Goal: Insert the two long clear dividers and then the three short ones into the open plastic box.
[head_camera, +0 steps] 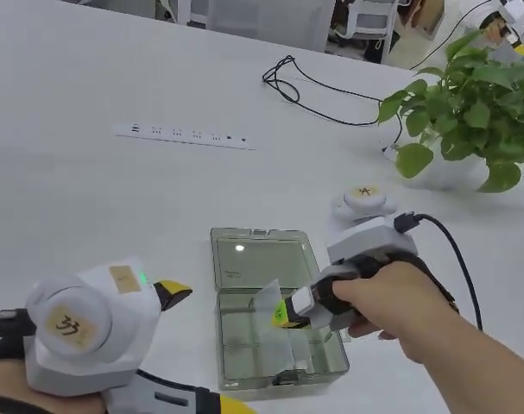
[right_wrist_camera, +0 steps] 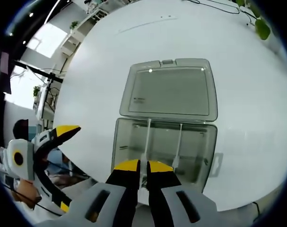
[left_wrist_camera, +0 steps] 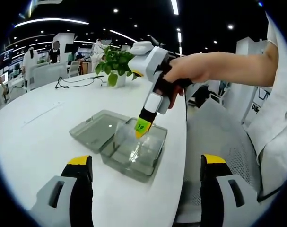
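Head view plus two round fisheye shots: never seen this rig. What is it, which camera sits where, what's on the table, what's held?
No robot: a person holds a two-jaw gripper in each hand. The head view comes from a headset camera; each round view, from a camera on one gripper. On the table lie an open plastic box, a power strip, a black cable and a potted plant. The right gripper is shut on a clear divider over the box. The left gripper is open.
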A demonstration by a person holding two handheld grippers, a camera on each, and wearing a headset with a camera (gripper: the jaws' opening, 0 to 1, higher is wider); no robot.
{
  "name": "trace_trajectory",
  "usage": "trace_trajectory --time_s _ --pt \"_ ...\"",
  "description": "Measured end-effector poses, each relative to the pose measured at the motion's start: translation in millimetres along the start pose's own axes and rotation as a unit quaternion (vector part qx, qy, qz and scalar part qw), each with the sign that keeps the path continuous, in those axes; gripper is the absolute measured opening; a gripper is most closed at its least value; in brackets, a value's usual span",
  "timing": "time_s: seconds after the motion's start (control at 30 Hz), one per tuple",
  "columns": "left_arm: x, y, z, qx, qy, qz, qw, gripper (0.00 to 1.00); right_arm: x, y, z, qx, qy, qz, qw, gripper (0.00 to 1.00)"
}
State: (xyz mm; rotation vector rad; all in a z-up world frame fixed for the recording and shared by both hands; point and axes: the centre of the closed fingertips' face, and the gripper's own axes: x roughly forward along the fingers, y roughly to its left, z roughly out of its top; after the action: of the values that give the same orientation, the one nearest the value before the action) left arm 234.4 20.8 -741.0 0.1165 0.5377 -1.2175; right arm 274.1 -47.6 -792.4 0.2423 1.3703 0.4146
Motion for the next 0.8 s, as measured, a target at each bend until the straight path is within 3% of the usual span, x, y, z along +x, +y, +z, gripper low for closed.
trace_trajectory --time_s 0.33,0.57,0.8 --pt "1.0 0.6 -2.0 -0.001 0.002 0.0 1.0 0.97 0.8 -1.0 2.9 -0.017 -0.001 -0.012 0.9998 0.07" --pt "1.3 0.7 -2.0 -0.003 0.004 0.0 1.0 0.96 0.0 2.2 5.8 -0.048 -0.004 -0.031 0.9984 0.07" --pt "1.2 1.4 -2.6 -0.005 0.003 0.0 1.0 0.95 -0.1 1.4 5.4 -0.047 -0.008 -0.032 0.9984 0.07"
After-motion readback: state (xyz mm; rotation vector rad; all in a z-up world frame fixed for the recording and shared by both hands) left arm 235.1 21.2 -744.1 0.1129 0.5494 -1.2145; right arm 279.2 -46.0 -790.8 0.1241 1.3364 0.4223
